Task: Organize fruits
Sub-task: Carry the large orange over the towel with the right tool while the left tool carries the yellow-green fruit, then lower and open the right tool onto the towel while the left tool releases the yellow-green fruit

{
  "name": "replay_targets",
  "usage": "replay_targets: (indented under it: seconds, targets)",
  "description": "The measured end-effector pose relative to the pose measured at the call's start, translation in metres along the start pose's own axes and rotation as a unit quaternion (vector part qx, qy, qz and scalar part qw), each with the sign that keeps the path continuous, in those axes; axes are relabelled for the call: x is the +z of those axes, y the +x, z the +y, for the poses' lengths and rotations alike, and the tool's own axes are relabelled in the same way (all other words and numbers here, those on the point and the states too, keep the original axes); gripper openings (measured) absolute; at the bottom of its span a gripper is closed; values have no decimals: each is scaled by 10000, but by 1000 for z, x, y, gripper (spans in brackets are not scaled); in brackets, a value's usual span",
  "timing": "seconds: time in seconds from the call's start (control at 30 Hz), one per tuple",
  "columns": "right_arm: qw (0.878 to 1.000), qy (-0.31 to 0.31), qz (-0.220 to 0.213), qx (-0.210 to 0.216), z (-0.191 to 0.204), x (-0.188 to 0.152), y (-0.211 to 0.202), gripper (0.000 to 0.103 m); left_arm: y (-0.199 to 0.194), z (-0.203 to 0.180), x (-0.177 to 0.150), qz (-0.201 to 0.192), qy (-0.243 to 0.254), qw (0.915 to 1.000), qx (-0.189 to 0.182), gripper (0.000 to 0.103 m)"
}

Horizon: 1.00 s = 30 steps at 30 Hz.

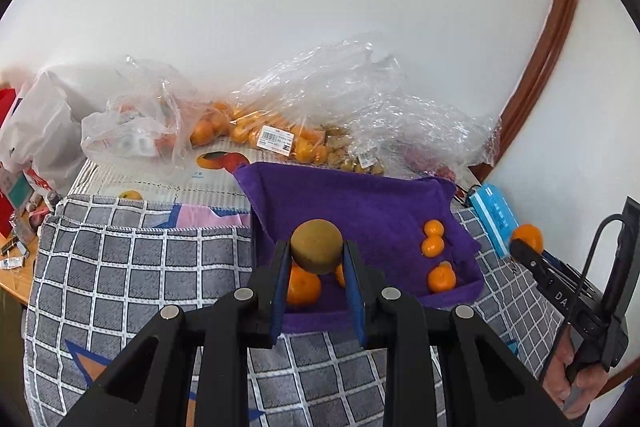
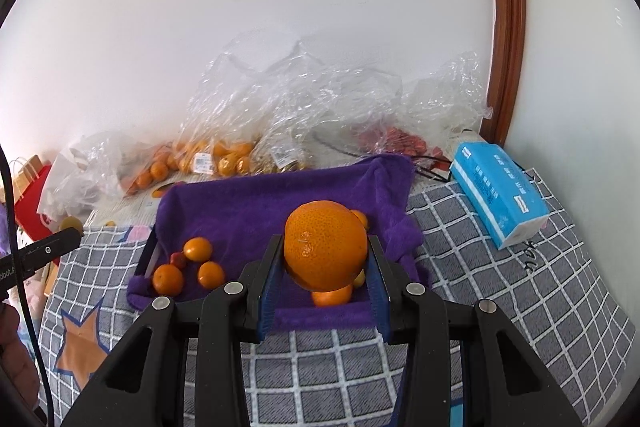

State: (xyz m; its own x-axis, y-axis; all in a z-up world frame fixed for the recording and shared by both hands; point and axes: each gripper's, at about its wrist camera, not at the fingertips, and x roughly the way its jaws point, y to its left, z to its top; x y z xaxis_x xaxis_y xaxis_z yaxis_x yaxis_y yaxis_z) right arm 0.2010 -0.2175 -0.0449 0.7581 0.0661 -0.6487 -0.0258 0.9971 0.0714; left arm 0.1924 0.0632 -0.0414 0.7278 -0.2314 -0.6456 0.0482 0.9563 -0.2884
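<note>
Both grippers loaded: left gripper clenched on kiwi, right gripper on orange. Risk: round fruit slipping onto tangerines below jaws.

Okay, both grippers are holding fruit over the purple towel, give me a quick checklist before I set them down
1. Left gripper grip on the kiwi: ok, both pads press its sides.
2. Right gripper grip on the big orange: ok, clamped between both pads.
3. Landing spot under the kiwi: not ok, a small mandarin lies directly below on the purple towel.
4. Landing spot under the big orange: not ok, small fruit sits beneath it.
5. Free room on the towel: ok, its middle and back are bare.
6. Whether the towel covers a tray or box: cannot tell.
7. Grippers apart from each other: ok.
</note>
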Motion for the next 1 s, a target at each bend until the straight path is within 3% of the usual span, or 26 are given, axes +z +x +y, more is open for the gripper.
replay_targets:
  seconds: [0.37,0.67,1.0]
  targets:
    - [9999,57,146,-63,-20,9,44,39,37,26,14,178,-219,9995,172,25]
    - [9984,94,560,-24,-28,-9,95,39,80,4,6,551,18,9984,82,25]
    - [9971,32,760,-57,-31,-19,123,39,117,-17,-7,948,244,9950,195,25]
